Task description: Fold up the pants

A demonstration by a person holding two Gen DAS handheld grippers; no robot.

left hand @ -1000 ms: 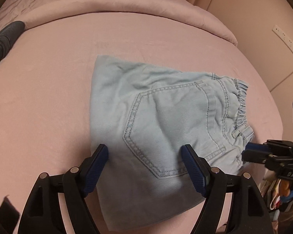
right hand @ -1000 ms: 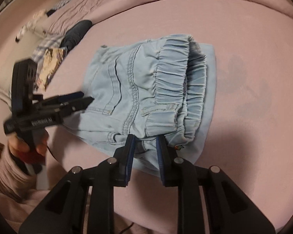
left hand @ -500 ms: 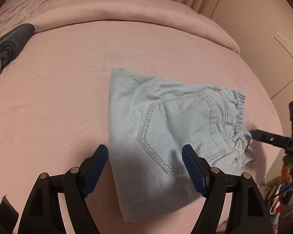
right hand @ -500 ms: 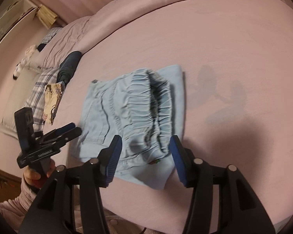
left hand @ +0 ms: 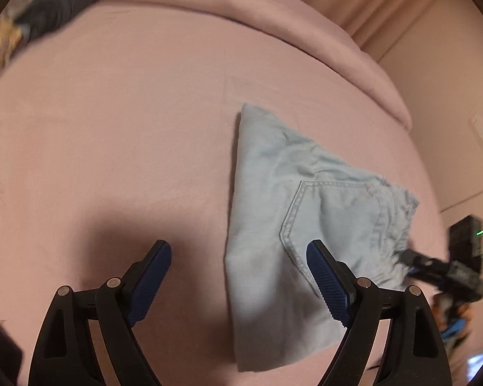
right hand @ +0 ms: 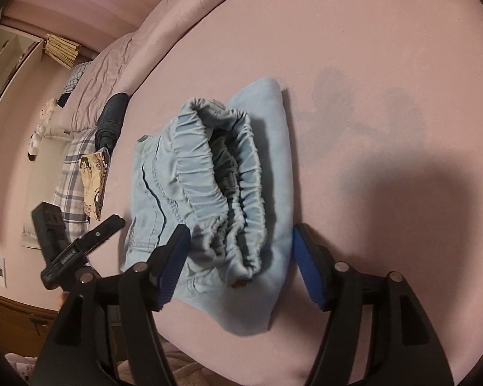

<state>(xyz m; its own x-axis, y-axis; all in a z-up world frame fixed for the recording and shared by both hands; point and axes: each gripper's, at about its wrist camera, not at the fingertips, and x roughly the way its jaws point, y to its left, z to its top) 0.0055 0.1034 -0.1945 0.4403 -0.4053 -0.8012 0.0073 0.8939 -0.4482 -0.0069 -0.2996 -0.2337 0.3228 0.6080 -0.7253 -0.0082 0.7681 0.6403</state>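
A home bedroom: a pink-sheeted bed (right hand: 370, 64), pillows (right hand: 96, 96) and curtains (left hand: 354, 6).

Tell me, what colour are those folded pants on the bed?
Light blue denim pants, clearest in the right wrist view.

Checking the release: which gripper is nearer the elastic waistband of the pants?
Right. The right gripper, open, straddles the waistband without pressing it. The left gripper, open, sits off the opposite folded edge.

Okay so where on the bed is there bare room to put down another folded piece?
Bare pink sheet lies between the folded pants and the dark clothing, and beyond the pants toward the rolled duvet. The bed's left edge is crowded with dark and printed items.
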